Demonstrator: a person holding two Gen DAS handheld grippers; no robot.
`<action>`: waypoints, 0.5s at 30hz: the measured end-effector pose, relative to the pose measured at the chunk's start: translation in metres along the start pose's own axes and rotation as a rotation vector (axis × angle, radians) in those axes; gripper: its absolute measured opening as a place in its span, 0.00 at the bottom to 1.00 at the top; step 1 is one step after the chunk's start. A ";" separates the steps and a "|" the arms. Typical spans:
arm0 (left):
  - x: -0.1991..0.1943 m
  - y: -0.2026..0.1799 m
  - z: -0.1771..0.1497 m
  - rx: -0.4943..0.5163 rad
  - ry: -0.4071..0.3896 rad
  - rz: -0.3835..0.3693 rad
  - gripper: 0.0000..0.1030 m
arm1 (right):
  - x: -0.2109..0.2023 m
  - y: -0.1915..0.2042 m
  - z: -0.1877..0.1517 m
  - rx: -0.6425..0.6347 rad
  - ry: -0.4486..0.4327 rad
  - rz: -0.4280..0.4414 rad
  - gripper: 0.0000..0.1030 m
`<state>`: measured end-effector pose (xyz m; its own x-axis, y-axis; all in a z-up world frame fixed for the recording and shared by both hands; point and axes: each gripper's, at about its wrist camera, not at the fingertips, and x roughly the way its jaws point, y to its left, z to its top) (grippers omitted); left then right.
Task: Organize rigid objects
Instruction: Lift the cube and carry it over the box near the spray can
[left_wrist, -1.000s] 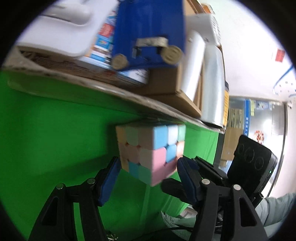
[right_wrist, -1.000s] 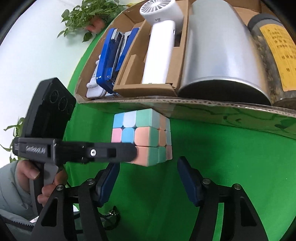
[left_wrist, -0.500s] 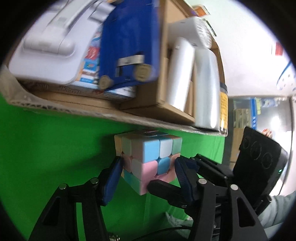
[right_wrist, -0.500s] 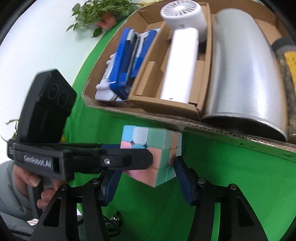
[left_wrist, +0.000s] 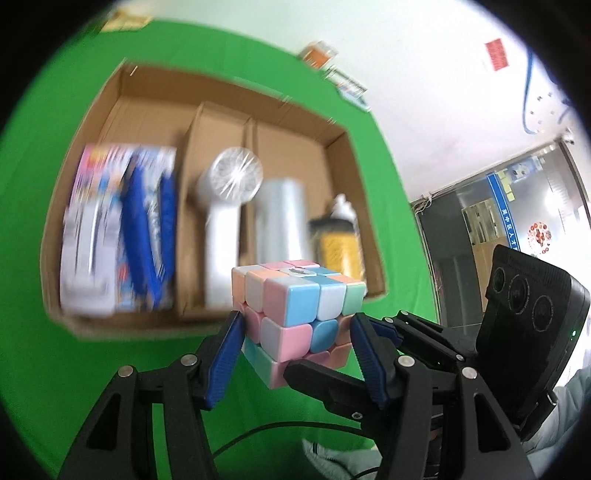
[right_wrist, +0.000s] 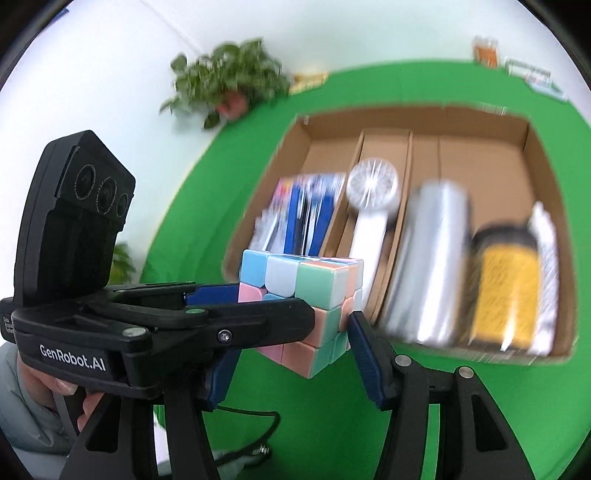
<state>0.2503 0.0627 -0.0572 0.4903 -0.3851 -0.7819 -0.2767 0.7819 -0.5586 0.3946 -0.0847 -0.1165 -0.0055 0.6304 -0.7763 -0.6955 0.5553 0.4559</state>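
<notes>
A pastel puzzle cube (left_wrist: 295, 317) is clamped between the blue pads of my left gripper (left_wrist: 295, 354) and also between those of my right gripper (right_wrist: 291, 354). Both grippers hold the cube (right_wrist: 306, 306) together in the air, in front of and above a cardboard box (left_wrist: 332, 133). The box (right_wrist: 528, 125) has dividers and holds a white hand fan (left_wrist: 225, 206), a silver cylinder (left_wrist: 282, 221), a yellow-labelled jar (left_wrist: 336, 251) and blue-and-white packaged items (left_wrist: 122, 229). In each wrist view the other gripper crosses in from the side.
The box stands on a green cloth (left_wrist: 55, 369). A potted plant (right_wrist: 229, 81) stands at the back left by the white wall. Small boxes (right_wrist: 532, 72) lie at the cloth's far edge. A cable (right_wrist: 251, 410) runs below the grippers.
Both grippers closed on the cube and lifted it off the cloth. The views have risen, so the box interior now shows from above, blurred by motion.
</notes>
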 end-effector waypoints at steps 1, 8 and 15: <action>0.002 -0.006 0.011 0.017 -0.006 0.003 0.56 | -0.007 -0.002 0.008 0.002 -0.024 -0.002 0.54; 0.031 -0.034 0.071 0.105 -0.022 -0.030 0.56 | -0.039 -0.047 0.062 0.004 -0.113 -0.052 0.54; 0.081 -0.040 0.107 0.057 0.036 -0.058 0.56 | -0.031 -0.115 0.111 0.048 -0.085 -0.087 0.54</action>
<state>0.3897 0.0525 -0.0682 0.4739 -0.4473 -0.7585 -0.2008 0.7838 -0.5877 0.5541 -0.1080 -0.0960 0.1153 0.6212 -0.7751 -0.6555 0.6339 0.4104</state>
